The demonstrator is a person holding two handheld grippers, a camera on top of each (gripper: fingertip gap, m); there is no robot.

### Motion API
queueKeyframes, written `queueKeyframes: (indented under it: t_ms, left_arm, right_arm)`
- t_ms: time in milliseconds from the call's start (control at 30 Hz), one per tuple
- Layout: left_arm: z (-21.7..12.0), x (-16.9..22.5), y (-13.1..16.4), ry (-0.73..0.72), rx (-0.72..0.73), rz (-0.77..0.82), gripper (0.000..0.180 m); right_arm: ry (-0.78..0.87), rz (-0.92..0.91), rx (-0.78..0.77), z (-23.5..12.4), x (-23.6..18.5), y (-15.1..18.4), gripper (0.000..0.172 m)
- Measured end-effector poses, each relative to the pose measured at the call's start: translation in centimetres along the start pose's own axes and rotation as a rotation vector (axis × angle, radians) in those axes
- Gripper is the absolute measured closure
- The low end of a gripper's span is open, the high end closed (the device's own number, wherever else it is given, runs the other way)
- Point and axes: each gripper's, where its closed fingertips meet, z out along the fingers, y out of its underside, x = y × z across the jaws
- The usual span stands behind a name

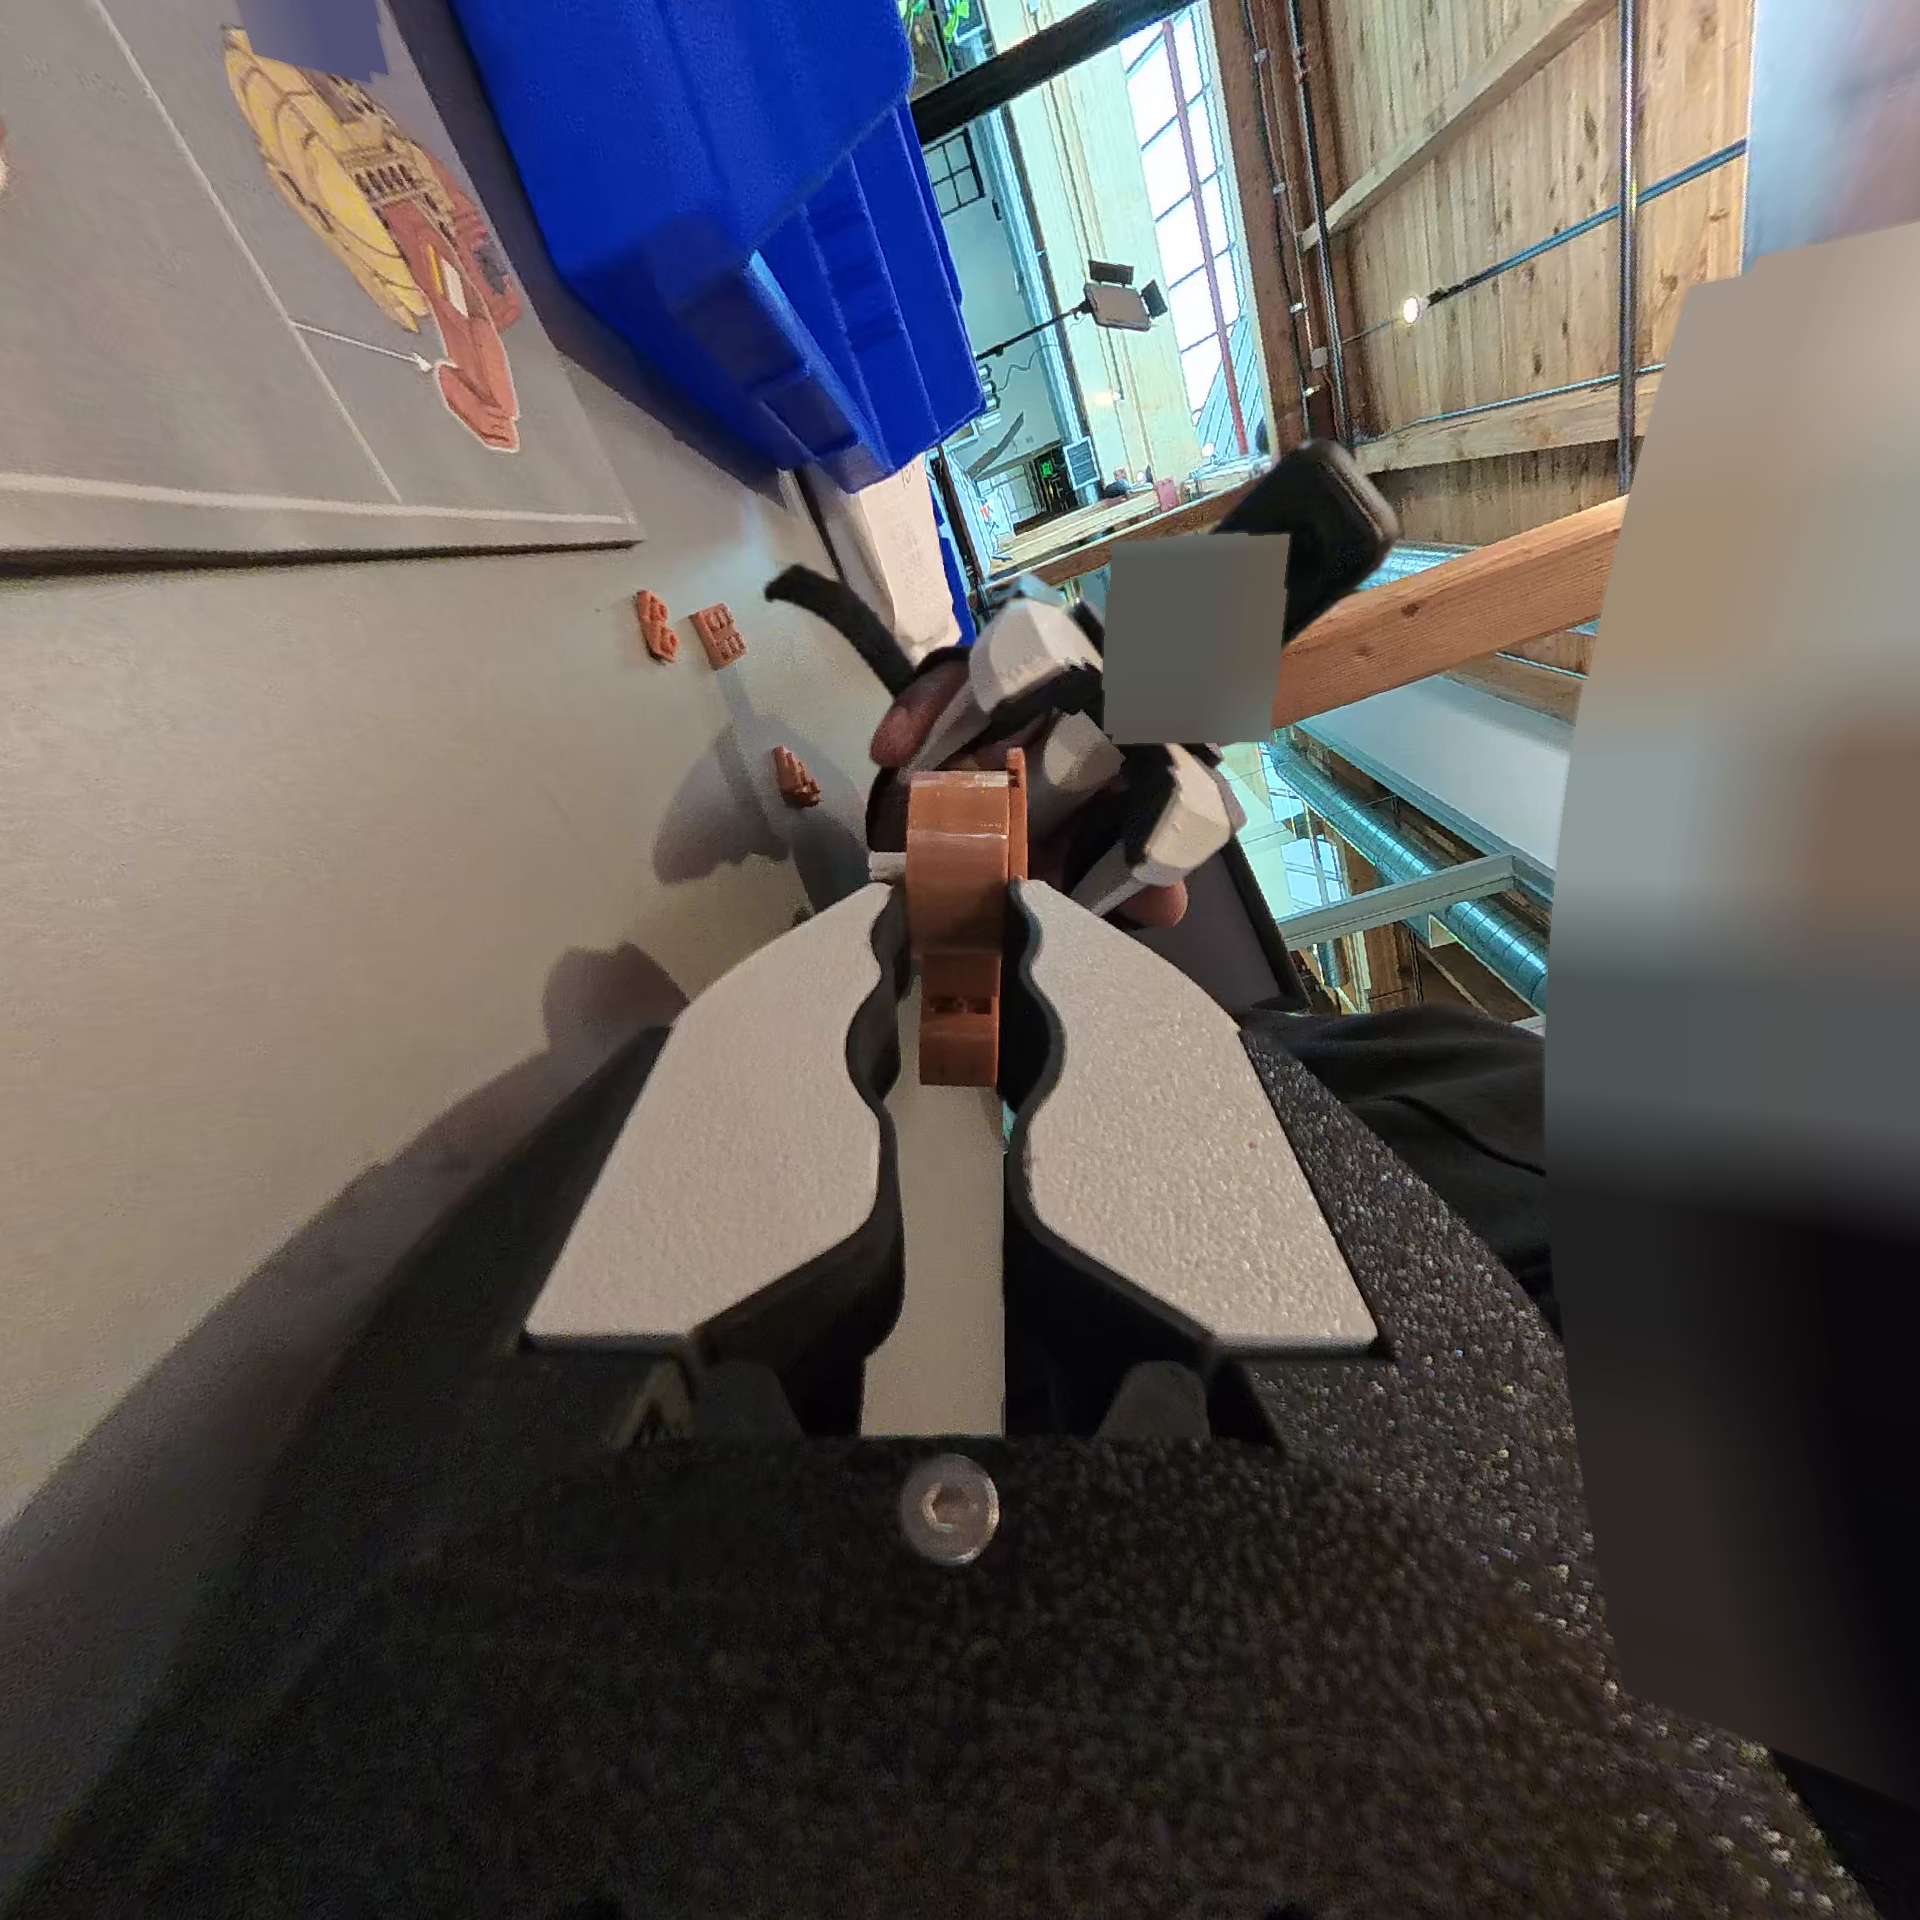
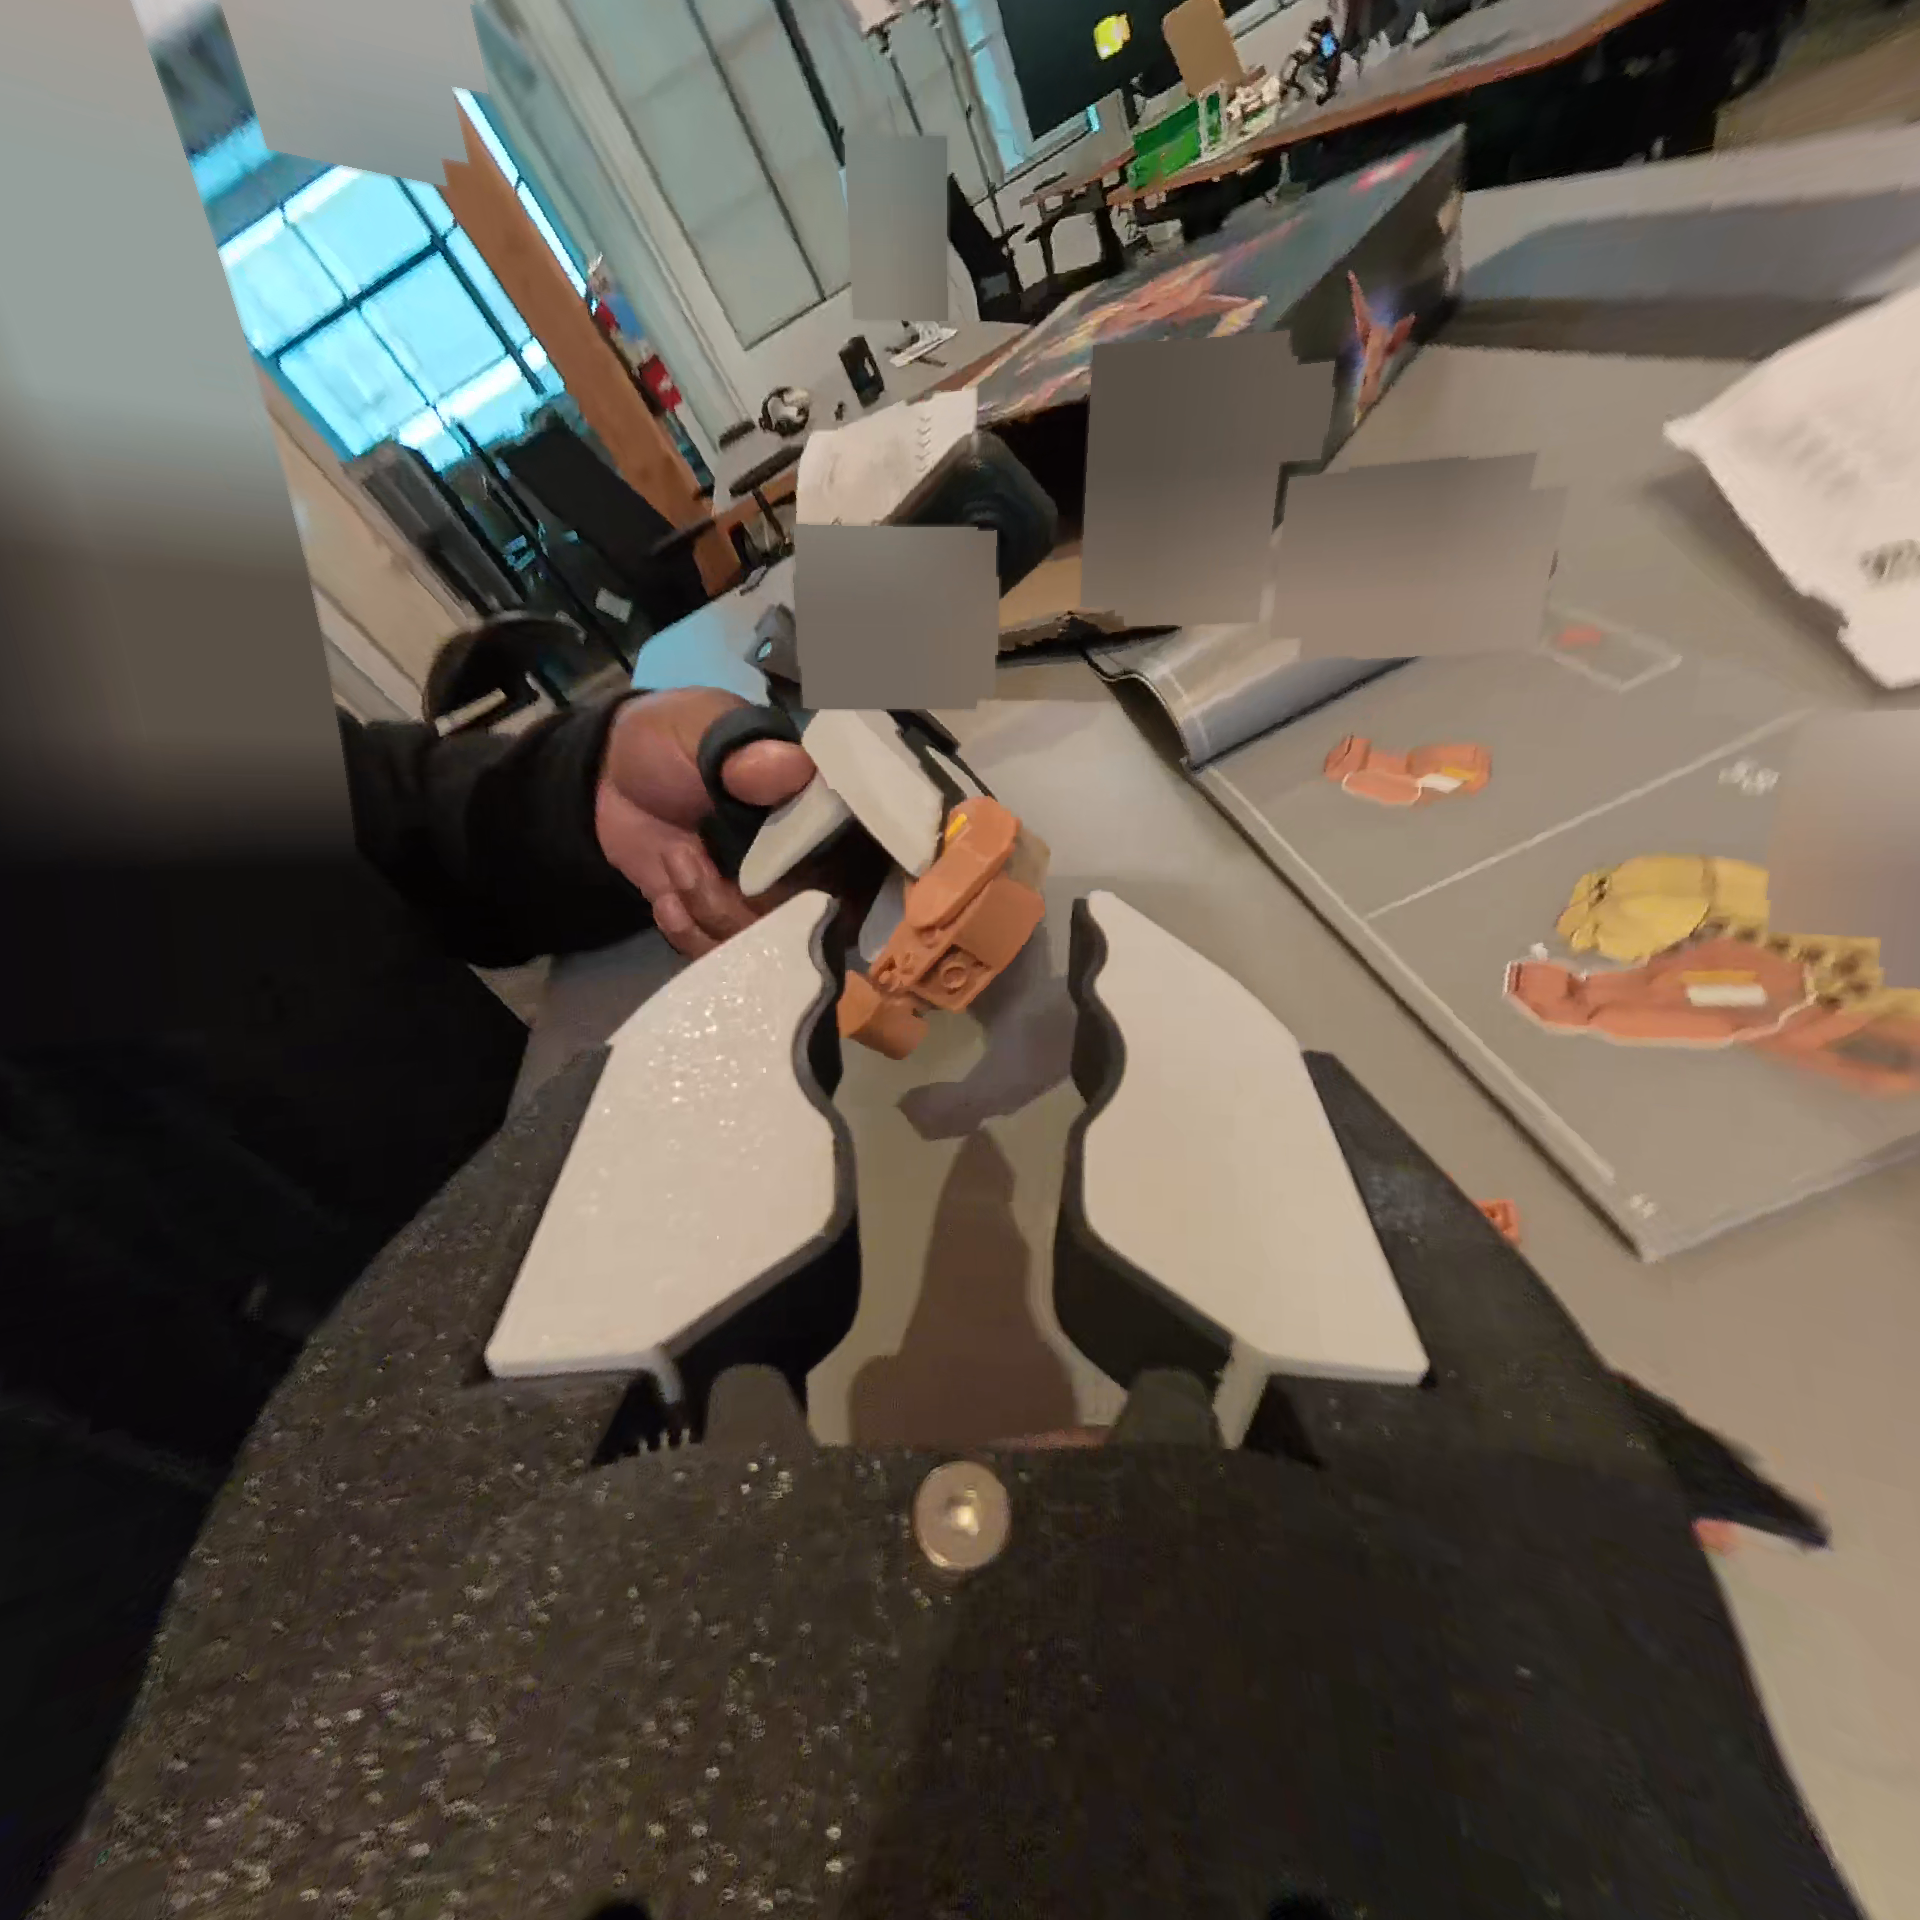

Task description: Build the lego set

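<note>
My left gripper (image 1: 951, 894) is shut on a brown brick assembly (image 1: 961, 831), with both pads pressed on its sides, and holds it above the grey table (image 1: 312, 831). In the right wrist view the same assembly (image 2: 961, 925) hangs between my right gripper's (image 2: 956, 914) spread fingers. The right pad (image 2: 1091, 935) stands clear of it. The left gripper's white finger (image 2: 873, 790) grips it from the upper left, with a hand (image 2: 665, 810) behind. The right gripper's white fingers (image 1: 1184, 826) show just beyond the assembly in the left wrist view.
An open instruction booklet (image 2: 1558, 1039) lies on the table at right and also shows in the left wrist view (image 1: 156, 364). A blue bin (image 1: 727, 208) stands beyond it. Loose brown pieces (image 1: 717, 634) lie on the table. A printed box (image 2: 1299, 281) and white paper (image 2: 1818, 520) are farther back. The tips of one gripper are about 5 centimeters away from the tips of the other.
</note>
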Motion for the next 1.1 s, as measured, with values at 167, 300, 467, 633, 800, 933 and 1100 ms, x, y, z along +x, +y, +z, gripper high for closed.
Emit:
queueKeyframes:
  t_ms: [167, 300, 467, 633, 800, 933, 1100]
  left_arm:
    - [-0.3, -0.5, -0.5, -0.029, 0.009, 0.001, 0.164]
    - [-0.2, -1.2, -1.3, -0.070, 0.039, 0.005, 0.164]
    - [0.0, -1.5, -2.0, -0.062, 0.074, -0.026, 0.164]
    - [-0.5, -0.7, -2.7, 0.000, 0.120, -0.021, 0.164]
    - [-0.8, -0.6, -2.9, 0.002, 0.138, 0.001, 0.164]
    - [-0.7, -0.7, -2.8, -0.009, 0.130, 0.007, 0.164]
    - [-0.6, -1.0, -2.5, -0.039, 0.112, 0.009, 0.164]
  right_arm:
    - [-0.052, -0.195, -0.047, 0.4, -0.6, -0.2, 0.133]
    - [-0.033, -0.289, -0.028, 0.6, 0.4, -1.2, 0.139]
    - [0.014, -0.388, -0.019, 0.6, 2.1, -1.5, 0.144]
    - [-0.005, -0.407, 0.108, 0.3, 2.1, -2.9, 0.165]
    - [0.040, -0.425, 0.128, 0.1, 2.3, -2.5, 0.171]
    - [0.066, -0.440, 0.117, 0.2, 2.2, -2.4, 0.172]
    - [0.083, -0.456, 0.078, 0.7, 2.3, -1.7, 0.169]
